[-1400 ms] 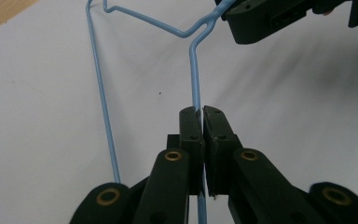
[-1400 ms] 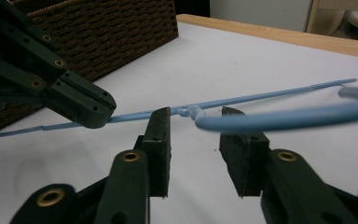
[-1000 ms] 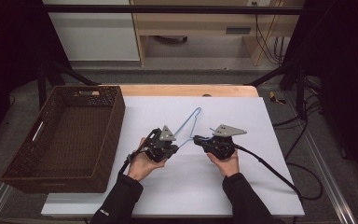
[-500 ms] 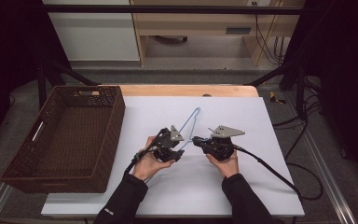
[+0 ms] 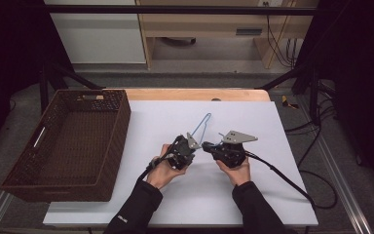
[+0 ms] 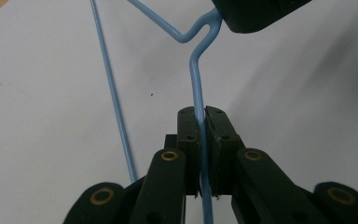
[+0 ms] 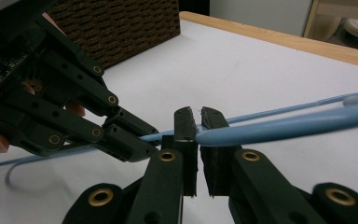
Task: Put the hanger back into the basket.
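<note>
— Over the middle of the white table (image 5: 272,195), what do the hands hold?
— Both grippers, left (image 5: 191,145) and right (image 5: 208,145), meet on a blue wire hanger (image 5: 200,126), right of the wicker basket (image 5: 24,187).
— From the left gripper (image 6: 200,116)?
— Its jaws, just closing, pinch the wire (image 6: 196,79).
— From the right gripper (image 7: 198,122)?
— Clamped on the wire (image 7: 279,125) too, beside the other gripper (image 7: 135,135).

one blue wire hanger (image 5: 200,126), one wicker basket (image 5: 104,161), two claws, one white table (image 5: 253,195)
</note>
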Demonstrator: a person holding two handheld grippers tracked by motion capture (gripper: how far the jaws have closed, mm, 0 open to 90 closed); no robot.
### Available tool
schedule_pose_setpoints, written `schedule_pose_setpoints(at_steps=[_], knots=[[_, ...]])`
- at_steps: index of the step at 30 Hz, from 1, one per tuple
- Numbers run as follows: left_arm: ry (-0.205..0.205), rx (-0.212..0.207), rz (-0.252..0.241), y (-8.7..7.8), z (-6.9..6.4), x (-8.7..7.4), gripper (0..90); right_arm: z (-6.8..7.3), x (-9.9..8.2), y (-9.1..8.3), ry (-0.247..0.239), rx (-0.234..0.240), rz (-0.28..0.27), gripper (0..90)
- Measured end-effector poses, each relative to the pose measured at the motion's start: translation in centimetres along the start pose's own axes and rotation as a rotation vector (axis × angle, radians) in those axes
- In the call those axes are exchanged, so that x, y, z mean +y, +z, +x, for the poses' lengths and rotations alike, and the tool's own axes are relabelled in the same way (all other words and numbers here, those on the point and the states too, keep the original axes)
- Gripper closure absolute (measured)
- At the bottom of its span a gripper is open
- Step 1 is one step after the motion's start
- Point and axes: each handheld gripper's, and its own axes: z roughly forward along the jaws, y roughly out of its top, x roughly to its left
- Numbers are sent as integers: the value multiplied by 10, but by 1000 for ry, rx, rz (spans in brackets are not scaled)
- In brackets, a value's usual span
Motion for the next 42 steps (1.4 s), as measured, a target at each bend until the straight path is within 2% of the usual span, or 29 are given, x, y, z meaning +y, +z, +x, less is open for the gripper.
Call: schedule_pose_setpoints(at_steps=[3,6,9,13,14,16,17,19,20,21,22,23,24,25,29,30,32,33,37,42], knots=[[-14,17,-15,-2,1,0,869,0,0,-1,-6,-2,-3,850],[-25,22,-28,-3,-1,0,871,0,2,-2,10,-4,-11,845],[-30,39,-30,-4,1,0,872,2,3,-6,11,-11,-21,796],[-39,39,-51,-11,4,0,873,7,3,-19,-17,-22,-14,729],[-46,37,-62,-13,5,-1,873,8,4,-26,-28,-27,-15,697],[-55,36,-82,-19,7,-2,874,8,4,-31,-25,-24,-20,677],[-60,33,-95,-26,10,-3,874,6,4,-40,-20,-27,-24,650],[-61,33,-101,-29,12,-4,874,5,3,-43,-21,-28,-26,636],[-64,33,-107,-32,13,-4,874,3,2,-52,-19,-36,-23,597],[-76,26,-121,-36,16,-5,874,3,2,-52,-19,-36,-23,597],[-80,27,-127,-39,17,-6,874,0,-1,-62,-18,-45,-20,565],[-95,12,-143,-46,21,-8,874,-2,-3,-67,-15,-51,-18,539],[-95,12,-143,-46,21,-8,874,-2,-3,-67,-15,-51,-18,539],[-105,-3,-156,-53,25,-10,874,-6,-7,-77,-5,-64,-23,494],[-106,-18,-166,-63,30,-12,874,-10,-13,-94,18,-87,-25,331],[-108,-18,-173,-67,32,-13,874,-10,-13,-94,18,-87,-25,331],[-108,-26,-177,-74,35,-15,874,-13,-14,-103,-1,-110,-24,227],[-106,-30,-180,-78,37,-16,874,-13,-14,-103,-1,-110,-24,227],[-114,-34,-200,-95,43,-21,874,-16,-14,-112,29,-136,-13,101],[-117,-36,-219,-113,50,-23,873,-16,-16,-115,27,-156,-5,67]])
